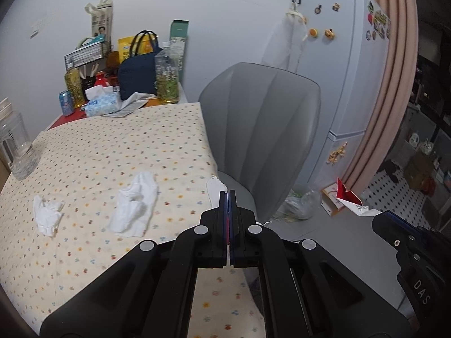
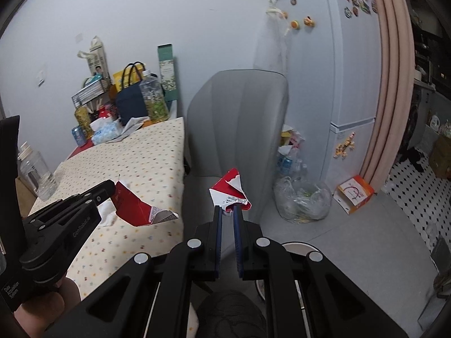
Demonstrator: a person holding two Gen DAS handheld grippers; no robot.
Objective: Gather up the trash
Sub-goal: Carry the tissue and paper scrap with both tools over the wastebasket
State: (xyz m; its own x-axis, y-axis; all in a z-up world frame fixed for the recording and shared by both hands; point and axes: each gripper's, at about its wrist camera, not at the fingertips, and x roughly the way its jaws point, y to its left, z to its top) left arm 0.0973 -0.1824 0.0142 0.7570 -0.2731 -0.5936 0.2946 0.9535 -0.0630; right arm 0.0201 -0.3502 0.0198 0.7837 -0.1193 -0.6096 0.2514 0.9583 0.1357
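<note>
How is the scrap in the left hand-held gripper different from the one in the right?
The left scrap is a long red strip; the right scrap is shorter and folded to a point. The left hand-held gripper hangs over the spotted tablecloth, the right hand-held gripper before the grey chair. Both scraps are red-and-white packaging.

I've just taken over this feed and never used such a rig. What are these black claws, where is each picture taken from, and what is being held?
They are two hand-held grippers, each with a camera looking along its fingers. The left gripper is shut on a red-and-white torn paper wrapper, seen from the right camera. The right gripper is shut on another red-and-white wrapper scrap. Two crumpled white tissues lie on the dotted tablecloth. A clear plastic bag holding rubbish sits on the floor beside the grey chair.
</note>
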